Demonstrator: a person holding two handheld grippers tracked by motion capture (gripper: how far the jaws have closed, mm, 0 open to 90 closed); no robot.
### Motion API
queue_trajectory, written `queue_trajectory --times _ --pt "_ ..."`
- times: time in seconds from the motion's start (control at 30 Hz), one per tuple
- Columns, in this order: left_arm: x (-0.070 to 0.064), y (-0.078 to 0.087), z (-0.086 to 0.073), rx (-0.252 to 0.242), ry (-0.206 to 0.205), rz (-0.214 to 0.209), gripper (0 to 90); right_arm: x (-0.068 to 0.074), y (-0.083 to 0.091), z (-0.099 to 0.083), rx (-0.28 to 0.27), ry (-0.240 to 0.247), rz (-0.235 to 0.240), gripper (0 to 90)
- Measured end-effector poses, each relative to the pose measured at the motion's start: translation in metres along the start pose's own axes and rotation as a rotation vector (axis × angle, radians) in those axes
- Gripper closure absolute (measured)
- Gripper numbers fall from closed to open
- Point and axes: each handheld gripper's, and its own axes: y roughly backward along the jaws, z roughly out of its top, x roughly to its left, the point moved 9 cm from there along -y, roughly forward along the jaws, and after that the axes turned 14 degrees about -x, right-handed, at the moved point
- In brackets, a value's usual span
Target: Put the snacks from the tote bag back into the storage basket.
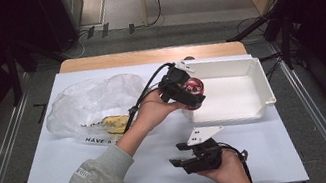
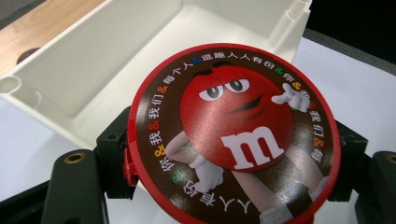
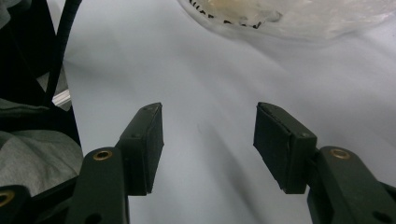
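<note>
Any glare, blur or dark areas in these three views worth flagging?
High view: both side edges black, table evenly lit. Left gripper view: red candy tin sharp, soft sheen on its face, white bin slightly soft. Right gripper view: plastic bag blurred and bright.

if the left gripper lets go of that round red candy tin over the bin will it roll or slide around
The candy tin looks round and flat, so dropped flat it would probably slide rather than roll; dropped on edge it might roll. Its glossy lid and the smooth white bin suggest little friction. It seems rigid, since the left gripper clamps its rim without denting it.
</note>
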Motion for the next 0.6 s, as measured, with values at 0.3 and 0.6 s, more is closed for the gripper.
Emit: queue_trajectory --times 0.3,0.6 --pt "0.000 -0.029 -0.001 0.024 -0.013 0.009 25.4 0.001 0.000 -0.004 0.017 0.009 0.000 44.0" --pt "-0.010 -0.053 -0.003 0.031 -0.012 0.009 25.4 0.003 -0.001 -0.006 0.029 0.015 0.009 44.2"
